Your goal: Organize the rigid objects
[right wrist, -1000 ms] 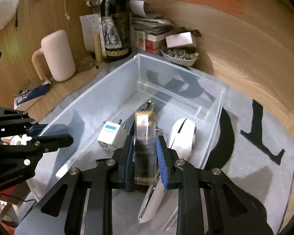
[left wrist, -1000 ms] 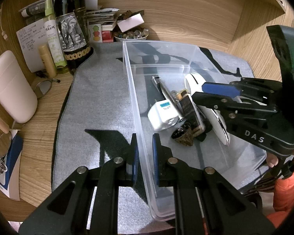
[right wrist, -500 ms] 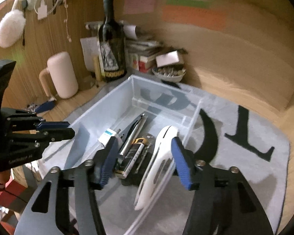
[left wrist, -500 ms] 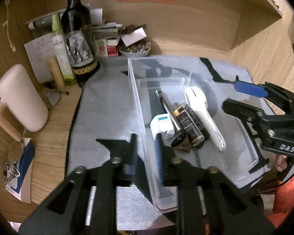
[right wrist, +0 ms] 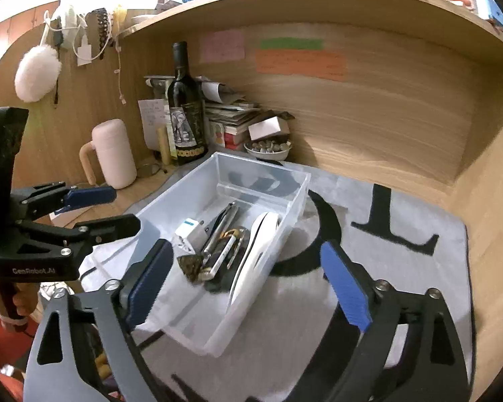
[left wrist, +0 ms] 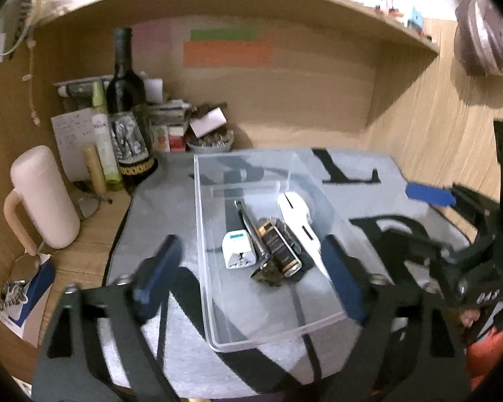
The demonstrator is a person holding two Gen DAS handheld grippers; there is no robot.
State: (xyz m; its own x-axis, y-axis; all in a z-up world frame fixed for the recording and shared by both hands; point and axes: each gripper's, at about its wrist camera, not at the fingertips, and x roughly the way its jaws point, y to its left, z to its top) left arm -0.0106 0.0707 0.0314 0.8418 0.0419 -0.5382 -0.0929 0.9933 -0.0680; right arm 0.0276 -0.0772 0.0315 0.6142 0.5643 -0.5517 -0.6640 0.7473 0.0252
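Observation:
A clear plastic bin (left wrist: 218,321) (right wrist: 198,328) stands on a grey mat. In it lie a white plug adapter (left wrist: 237,249) (right wrist: 189,232), a silver pen (left wrist: 249,227) (right wrist: 221,224), a black and gold battery (left wrist: 280,246) (right wrist: 223,251), a long white piece (left wrist: 300,221) (right wrist: 255,254) and a small dark item (left wrist: 266,273) (right wrist: 189,266). My left gripper (left wrist: 251,274) is open and empty, raised above the bin's near end. My right gripper (right wrist: 248,281) is open and empty, held above the bin. Each gripper shows in the other's view.
At the back left stand a dark wine bottle (left wrist: 127,124) (right wrist: 184,110), a pink mug (left wrist: 42,197) (right wrist: 112,154), a bowl of small items (left wrist: 211,140) (right wrist: 268,149), papers and books. Wooden walls and a shelf enclose the desk.
My right gripper let go of the battery into the bin, opened wide and drew back and up. My left gripper went from shut to wide open and also rose back.

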